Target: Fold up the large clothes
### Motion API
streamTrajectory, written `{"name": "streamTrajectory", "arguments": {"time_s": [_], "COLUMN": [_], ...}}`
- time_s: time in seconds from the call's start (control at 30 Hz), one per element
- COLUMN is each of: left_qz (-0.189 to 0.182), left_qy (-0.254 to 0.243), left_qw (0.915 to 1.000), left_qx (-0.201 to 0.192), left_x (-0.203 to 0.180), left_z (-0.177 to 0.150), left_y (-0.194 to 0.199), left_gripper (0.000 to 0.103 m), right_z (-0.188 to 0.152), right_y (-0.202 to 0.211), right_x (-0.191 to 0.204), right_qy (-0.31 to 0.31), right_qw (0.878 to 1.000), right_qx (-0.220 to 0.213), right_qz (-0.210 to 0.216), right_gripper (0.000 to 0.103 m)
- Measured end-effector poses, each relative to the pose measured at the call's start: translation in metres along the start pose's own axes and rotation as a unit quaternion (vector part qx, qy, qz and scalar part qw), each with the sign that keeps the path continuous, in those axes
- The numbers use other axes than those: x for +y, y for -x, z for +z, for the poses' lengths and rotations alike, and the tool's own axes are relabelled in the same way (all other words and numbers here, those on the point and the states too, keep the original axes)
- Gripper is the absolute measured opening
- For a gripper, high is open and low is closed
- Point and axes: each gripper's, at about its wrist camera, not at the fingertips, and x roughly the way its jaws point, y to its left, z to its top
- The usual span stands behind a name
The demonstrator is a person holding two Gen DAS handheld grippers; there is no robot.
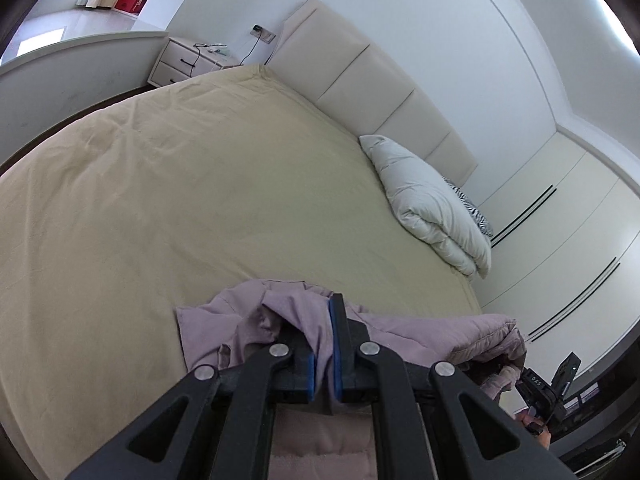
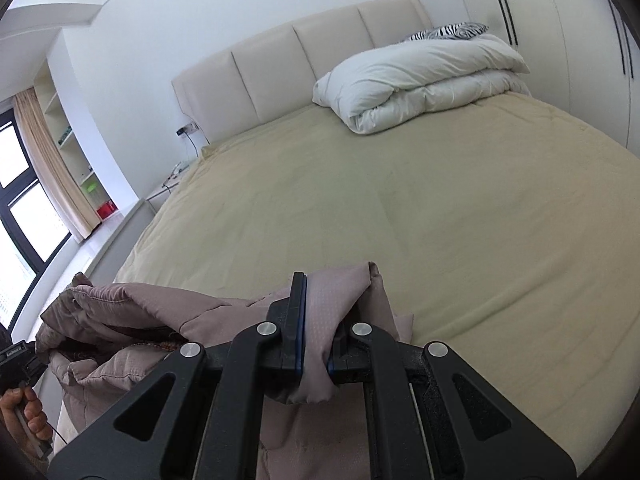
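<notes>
A mauve padded garment (image 1: 420, 332) hangs between my two grippers above the near edge of the bed with the beige sheet (image 1: 180, 200). My left gripper (image 1: 320, 320) is shut on a bunched fold of it. My right gripper (image 2: 320, 316) is shut on another fold of the same garment (image 2: 140, 308), which sags to the left towards the other gripper. The garment's lower part drops out of sight below both grippers.
A folded white duvet (image 2: 420, 80) lies at the head of the bed by the padded headboard (image 2: 280, 64), with a zebra-print pillow (image 2: 444, 32) behind it. A nightstand (image 1: 188, 60) stands beside the bed. White wardrobe doors (image 1: 560, 240) line the right side.
</notes>
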Motion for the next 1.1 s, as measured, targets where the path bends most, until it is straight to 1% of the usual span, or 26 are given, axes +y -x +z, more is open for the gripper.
{"name": "streamTrajectory", "arguments": {"time_s": [0.13,0.17,0.2,0.27,0.3,0.33,0.37,0.4,0.43,0.47,0.5,0.53,0.57,0.6,0.63,0.7,0.73,0.8,0.87,0.9,0.93,1.0,1.03,1.1], "left_qz": [0.04,0.045,0.043,0.034,0.026,0.018,0.013,0.014,0.021,0.027,0.029,0.032,0.035,0.039,0.043,0.058,0.066,0.073,0.085,0.096,0.11,0.145,0.158,0.174], "left_qy": [0.003,0.007,0.013,0.035,0.044,0.05,0.049,0.045,0.035,0.023,0.008,-0.007,-0.025,-0.045,-0.067,-0.115,-0.133,-0.157,-0.191,-0.211,-0.229,-0.254,-0.257,-0.254], "left_qw": [0.9987,0.9983,0.998,0.9973,0.9972,0.9973,0.9978,0.9984,0.9991,0.9993,0.9987,0.9976,0.9963,0.9952,0.994,0.9894,0.9871,0.9841,0.9777,0.9728,0.9671,0.956,0.953,0.9504], "left_qx": [0.03,0.038,0.045,0.055,0.055,0.05,0.043,0.032,0.01,-0.015,-0.042,-0.061,-0.074,-0.078,-0.074,-0.067,-0.061,-0.041,-0.022,-0.012,-0.003,0.019,0.031,0.041], "left_x": [0.018,0.024,0.03,0.04,0.042,0.043,0.041,0.036,0.03,0.024,0.016,0.008,-0.002,-0.011,-0.024,-0.046,-0.055,-0.068,-0.08,-0.085,-0.088,-0.085,-0.081,-0.071], "left_z": [-0.003,-0.004,-0.006,-0.007,-0.007,-0.006,-0.006,-0.007,-0.006,-0.005,-0.004,-0.004,-0.005,-0.007,-0.009,-0.021,-0.028,-0.044,-0.062,-0.07,-0.077,-0.085,-0.085,-0.082], "left_y": [-0.054,-0.067,-0.078,-0.088,-0.087,-0.082,-0.073,-0.062,-0.046,-0.028,-0.011,0.004,0.015,0.02,0.02,0.015,0.01,-0.003,-0.02,-0.031,-0.042,-0.069,-0.082,-0.102], "left_gripper": [0.009,0.012,0.012,0.013,0.013,0.014,0.02,0.025,0.038,0.05,0.054,0.058,0.059,0.059,0.059,0.059,0.059,0.059,0.059,0.059,0.059,0.059,0.059,0.06], "right_z": [-0.011,-0.014,-0.019,-0.031,-0.033,-0.037,-0.038,-0.036,-0.035,-0.034,-0.032,-0.029,-0.026,-0.022,-0.022,-0.029,-0.036,-0.053,-0.077,-0.089,-0.099,-0.108,-0.109,-0.106], "right_y": [-0.076,-0.095,-0.111,-0.137,-0.145,-0.145,-0.141,-0.134,-0.126,-0.117,-0.105,-0.094,-0.085,-0.079,-0.073,-0.07,-0.072,-0.075,-0.08,-0.089,-0.098,-0.117,-0.127,-0.145], "right_x": [-0.025,-0.033,-0.042,-0.064,-0.075,-0.083,-0.088,-0.09,-0.09,-0.09,-0.088,-0.084,-0.076,-0.061,-0.044,0.004,0.034,0.089,0.126,0.139,0.145,0.145,0.142,0.134], "right_qy": [-0.043,-0.063,-0.083,-0.136,-0.17,-0.198,-0.215,-0.22,-0.218,-0.216,-0.215,-0.21,-0.193,-0.162,-0.131,-0.049,0.004,0.096,0.166,0.188,0.197,0.196,0.189,0.163], "right_qw": [0.998,0.997,0.995,0.986,0.979,0.972,0.968,0.967,0.967,0.967,0.968,0.971,0.975,0.981,0.986,0.992,0.992,0.987,0.977,0.971,0.967,0.966,0.967,0.97], "right_qx": [0.035,0.047,0.061,0.089,0.095,0.088,0.075,0.058,0.047,0.035,0.024,0.012,0.007,0.014,0.026,0.073,0.092,0.108,0.128,0.146,0.159,0.167,0.17,0.179], "right_qz": [-0.006,-0.002,0.002,0.037,0.063,0.085,0.103,0.118,0.126,0.13,0.124,0.115,0.107,0.102,0.099,0.088,0.086,0.067,0.047,0.034,0.021,0.003,-0.003,-0.005], "right_gripper": [0.007,0.008,0.008,0.01,0.011,0.013,0.016,0.021,0.025,0.041,0.063,0.067,0.067,0.067,0.067,0.067,0.067,0.066,0.063,0.058,0.058,0.057,0.057,0.057]}}
